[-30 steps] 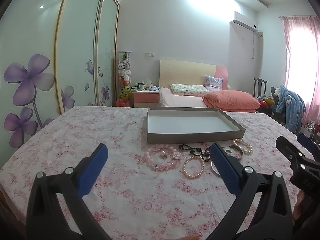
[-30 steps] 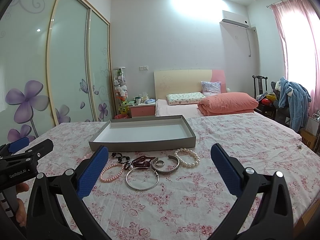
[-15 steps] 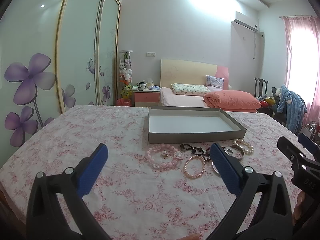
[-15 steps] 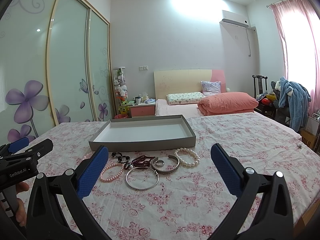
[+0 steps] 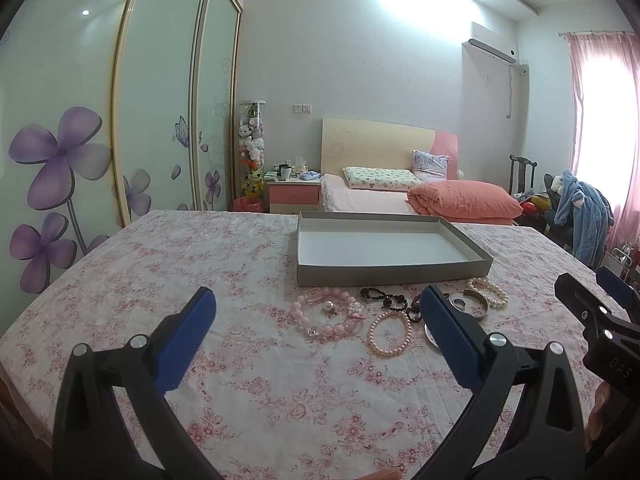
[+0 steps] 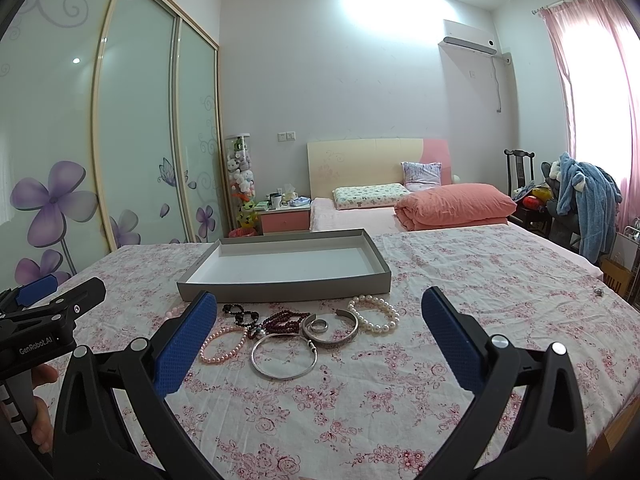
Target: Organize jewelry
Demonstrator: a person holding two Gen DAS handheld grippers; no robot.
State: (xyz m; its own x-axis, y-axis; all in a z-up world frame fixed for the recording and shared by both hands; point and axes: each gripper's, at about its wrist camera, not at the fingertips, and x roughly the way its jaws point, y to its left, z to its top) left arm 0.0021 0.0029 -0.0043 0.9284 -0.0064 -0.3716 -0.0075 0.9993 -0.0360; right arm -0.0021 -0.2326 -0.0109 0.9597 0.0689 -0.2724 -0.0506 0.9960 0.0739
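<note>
Pink floral cloth covers the table (image 6: 460,304) under both my tongs, and all the jewelry lies loose on it, just short of the shallow grey cardboard tray (image 6: 280,292), which holds nothing yet. My right tongs (image 6: 320,344) hang wide open and empty, the plain silver bangle (image 6: 284,356) straight ahead between the blue pads (image 6: 184,344). Just beyond it sit a broad engraved silver cuff (image 6: 340,334) with a small ring inside, a dark red bead strand (image 6: 282,320) and a white pearl bracelet (image 6: 374,314). My left tongs (image 5: 316,340) are equally wide and empty, facing the chunky pink bead bracelet (image 5: 324,314) and a small pink pearl bracelet (image 5: 390,334).

The bangle looks stiff, light and slick, so I would pinch across its rim, not its flat. The beaded pieces should droop, probably on elastic, though I cannot tell; grip a few beads squarely and lift slowly.
</note>
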